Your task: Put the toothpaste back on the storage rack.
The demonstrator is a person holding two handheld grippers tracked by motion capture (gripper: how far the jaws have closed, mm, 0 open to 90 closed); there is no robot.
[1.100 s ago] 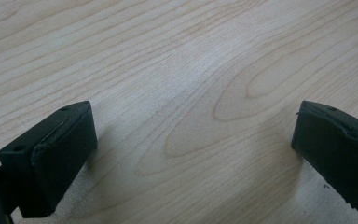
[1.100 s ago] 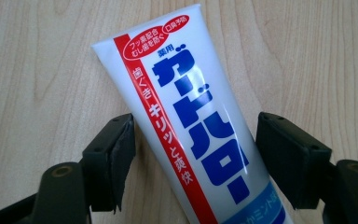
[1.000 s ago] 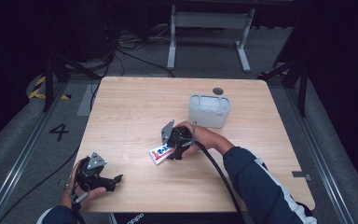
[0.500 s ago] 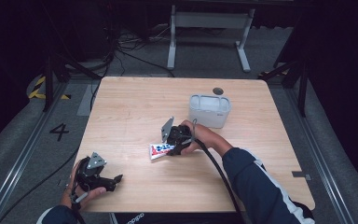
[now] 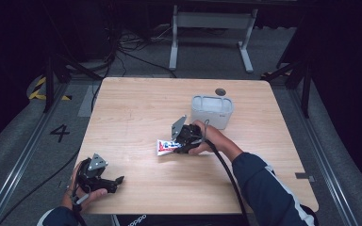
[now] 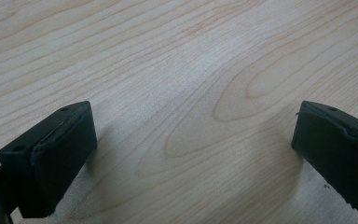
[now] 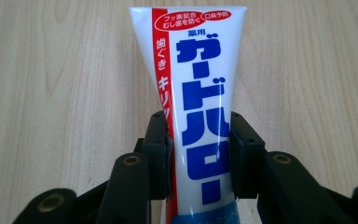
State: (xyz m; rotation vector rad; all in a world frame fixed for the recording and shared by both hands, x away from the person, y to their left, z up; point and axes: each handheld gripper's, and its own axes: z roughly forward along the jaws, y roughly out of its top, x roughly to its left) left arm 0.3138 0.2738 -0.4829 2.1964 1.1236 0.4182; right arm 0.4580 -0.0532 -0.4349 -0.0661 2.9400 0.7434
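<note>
A white toothpaste tube (image 7: 198,107) with blue and red lettering lies on the wooden table (image 5: 136,108), its flat end pointing away from me. My right gripper (image 7: 199,154) has just been closing and is now shut on the tube, both pads pressing its sides. In the high view the tube (image 5: 166,146) sticks out leftward from the right gripper (image 5: 181,141) near the table's middle. My left gripper (image 5: 115,181) rests at the front left of the table. In its own view the left gripper (image 6: 191,149) stands open over bare wood.
A pale grey box-like container (image 5: 211,111) stands on the table just behind the right hand. A small dark round spot (image 5: 220,91) marks the table near its far edge. Dark floor with cables and a metal stand lies beyond.
The right gripper's jaws have closed onto the toothpaste tube. The tube and hand have shifted only slightly. The left gripper has stayed where it was.
</note>
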